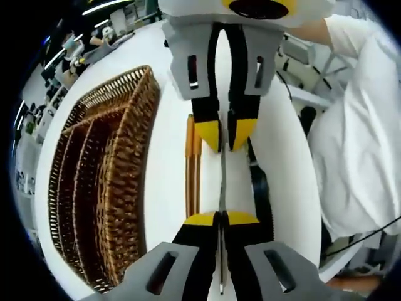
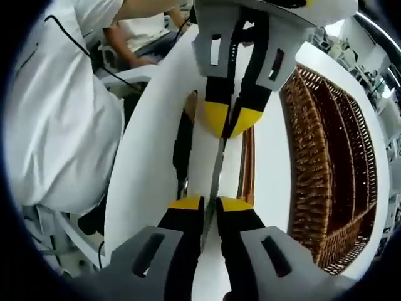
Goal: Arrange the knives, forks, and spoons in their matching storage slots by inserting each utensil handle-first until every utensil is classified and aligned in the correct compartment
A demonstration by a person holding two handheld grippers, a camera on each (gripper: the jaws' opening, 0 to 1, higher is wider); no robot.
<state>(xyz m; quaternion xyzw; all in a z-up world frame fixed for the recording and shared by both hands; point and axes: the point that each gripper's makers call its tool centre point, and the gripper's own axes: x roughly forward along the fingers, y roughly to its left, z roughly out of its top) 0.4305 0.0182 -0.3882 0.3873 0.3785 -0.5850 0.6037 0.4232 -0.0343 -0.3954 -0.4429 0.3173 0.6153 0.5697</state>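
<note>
Item: left gripper (image 1: pixel 220 219). Its jaws were pressed together on a thin metal knife (image 1: pixel 222 182), pinching one end of it. The blade ran straight ahead along the jaw line, edge-on to the camera, so it read as a slim bright strip.

Item: right gripper (image 2: pixel 210 204). Its jaws were closed on the opposite end of the same knife (image 2: pixel 216 169). The two grippers faced each other nose to nose, with the knife spanning the gap between them; each showed at the top of the other's view. Which end was the handle could not be told.

Item: utensils on the counter (image 1: pixel 169 125). Two orange-brown handled pieces (image 1: pixel 192 169) lay side by side just beside the knife, parallel to it, on the side towards the basket. Darker handled pieces (image 1: pixel 260 188) lay on the far side, near the counter edge. Their kinds were not clear.

Item: wicker basket (image 1: pixel 128 182). It sat on the white counter, near the utensils but apart from them, divided lengthwise into long slots. The slots looked empty.

Relation for the next move: the knife's long axis ran roughly parallel to the slots, and the basket lay off to the left of the left gripper's jaw line. In my judgement, neither hand was clearly nearer, and sorting had barely begun.

Item: a person in white stood beyond the counter edge.
</note>
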